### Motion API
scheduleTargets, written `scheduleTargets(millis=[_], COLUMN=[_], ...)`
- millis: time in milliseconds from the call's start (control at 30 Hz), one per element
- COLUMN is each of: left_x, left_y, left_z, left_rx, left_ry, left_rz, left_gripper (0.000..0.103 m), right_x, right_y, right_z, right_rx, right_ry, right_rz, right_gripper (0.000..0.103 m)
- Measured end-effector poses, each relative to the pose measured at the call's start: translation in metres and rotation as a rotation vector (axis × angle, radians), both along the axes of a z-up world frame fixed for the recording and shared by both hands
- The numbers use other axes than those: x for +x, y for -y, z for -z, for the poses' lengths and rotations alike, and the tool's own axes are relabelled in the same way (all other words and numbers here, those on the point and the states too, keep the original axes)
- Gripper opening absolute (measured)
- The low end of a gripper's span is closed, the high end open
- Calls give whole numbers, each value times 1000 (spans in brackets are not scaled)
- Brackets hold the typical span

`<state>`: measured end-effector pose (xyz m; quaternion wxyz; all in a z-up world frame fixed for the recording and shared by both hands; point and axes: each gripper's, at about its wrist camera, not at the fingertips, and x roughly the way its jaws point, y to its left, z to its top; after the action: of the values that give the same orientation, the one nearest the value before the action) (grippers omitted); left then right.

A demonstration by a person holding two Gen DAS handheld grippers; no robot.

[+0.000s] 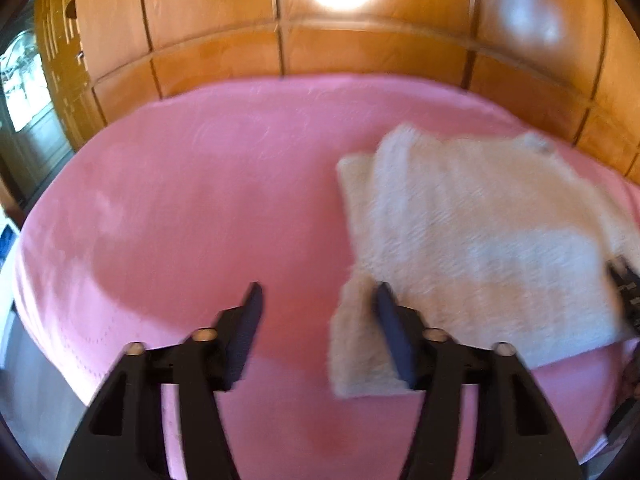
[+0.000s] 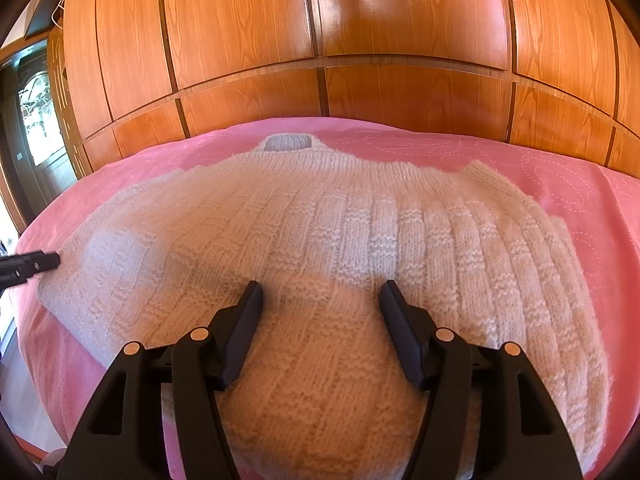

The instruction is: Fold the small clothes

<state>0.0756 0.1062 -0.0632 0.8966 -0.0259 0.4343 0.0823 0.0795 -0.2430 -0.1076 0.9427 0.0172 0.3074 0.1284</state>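
Observation:
A small cream knitted sweater lies flat on the pink bedspread, collar at the far side. In the left wrist view the sweater lies to the right, with one sleeve hanging toward the near edge. My left gripper is open and empty over the pink spread, its right finger beside that sleeve. My right gripper is open and empty, hovering over the sweater's near part. The left gripper's tip shows at the sweater's left edge in the right wrist view.
A wooden panelled wardrobe wall stands right behind the bed. A door with glass is at the far left. The bedspread stretches bare to the left of the sweater. The bed's left edge drops to the floor.

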Motion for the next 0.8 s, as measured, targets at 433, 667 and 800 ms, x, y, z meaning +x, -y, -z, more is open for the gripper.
scheduleTargets(millis=[433,667,800], left_x=[-18,1,11], left_y=[20,81,119], left_z=[-28,-30,-26], left_rx=[-43,-52,-48], left_ry=[113,121,115], left_rz=[58,226,301], left_gripper=[59,59,59], right_x=[5,-13,-12], right_y=[26,122,162], right_z=[-31,-54,-29], right_rx=[127,256,359], right_ry=[-115,-82,-177], right_rz=[-25,180,235], right_gripper=[78,87,92])
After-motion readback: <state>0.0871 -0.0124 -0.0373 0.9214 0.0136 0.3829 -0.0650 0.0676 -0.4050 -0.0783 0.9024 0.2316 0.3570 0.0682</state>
